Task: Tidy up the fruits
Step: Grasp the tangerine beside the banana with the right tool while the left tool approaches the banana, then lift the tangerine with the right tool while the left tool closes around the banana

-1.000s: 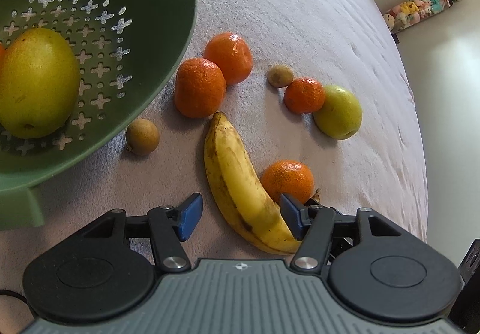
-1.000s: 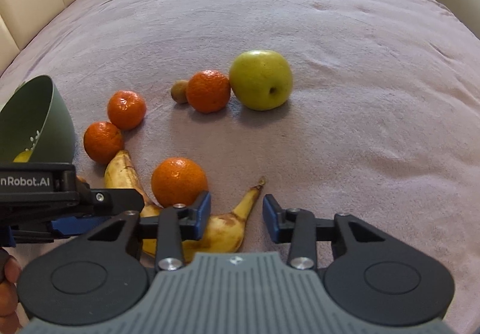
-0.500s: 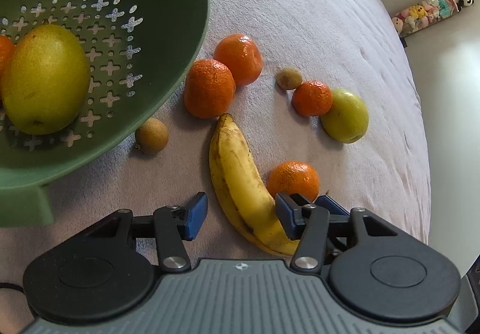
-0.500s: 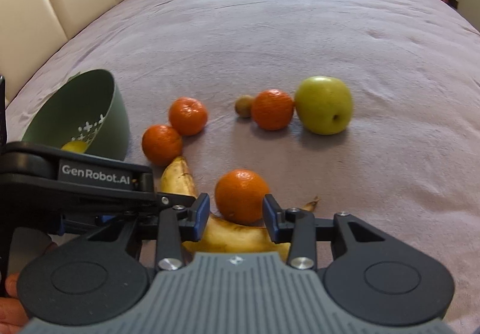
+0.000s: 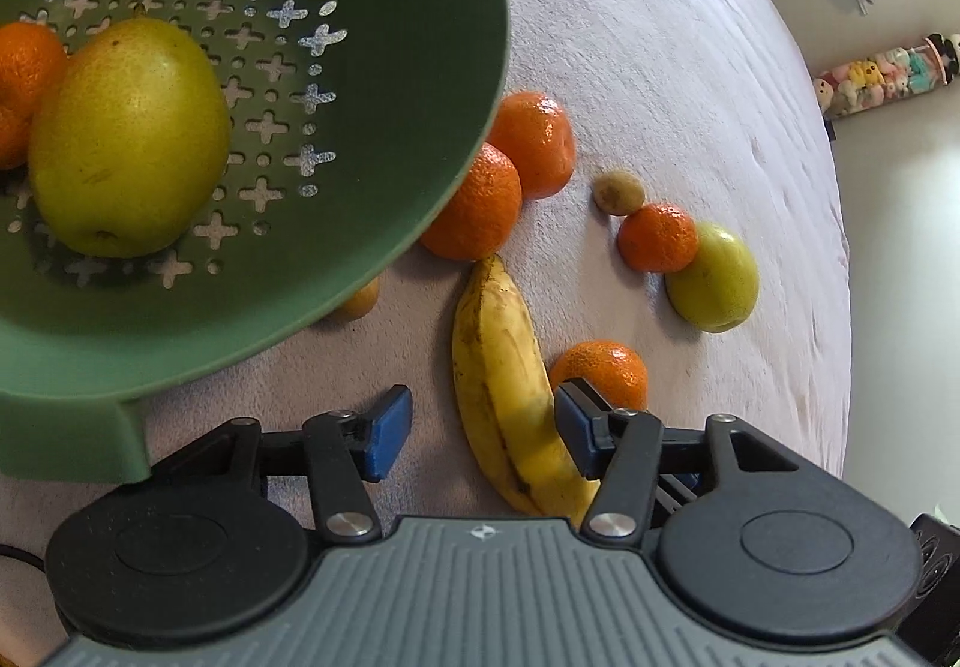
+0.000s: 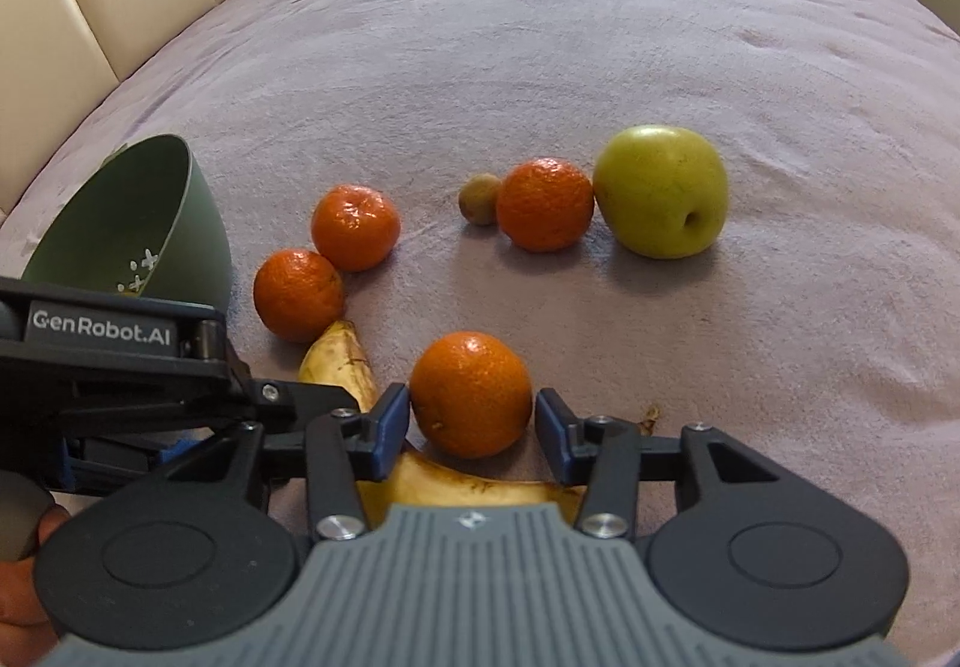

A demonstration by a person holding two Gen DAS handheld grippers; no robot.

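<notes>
Right wrist view showed the right tongs (image 6: pixel 472 421) partly open, the jaws having just widened, with a mandarin (image 6: pixel 471 394) sitting between the two blue pads. The left pad looked just at the fruit's skin and the right pad stood slightly clear of it, so nothing was clamped. That mandarin rested on the lilac bedspread (image 6: pixel 600 67), touching the banana (image 6: pixel 456 487) that lay under the tongs with its long axis running across the view, blunt end up-left and stem tip (image 6: pixel 651 415) poking out lower right. To the left, the left tongs' black body (image 6: pixel 120 367) reached in, with part of a hand at the lower left edge. Farther off sat two mandarins (image 6: pixel 298 295) touching each other, then a small brown fruit (image 6: pixel 480 198), another mandarin (image 6: pixel 545 204) and a green apple (image 6: pixel 661 190) in a row, each touching the next. The green colander (image 6: pixel 180 199) stood tilted at far left.

Left wrist view showed the left tongs (image 5: pixel 483 430) standing wide, jaws just having opened a little, gripping nothing. The banana's lower part lay between the pads, close against the right pad and well clear of the left one; its long axis ran away from the camera, tip pointing toward the two mandarins. The colander filled the upper left, holding a large yellow-green fruit (image 5: pixel 129 136) and an orange one (image 5: pixel 27 94) beside it.
</notes>
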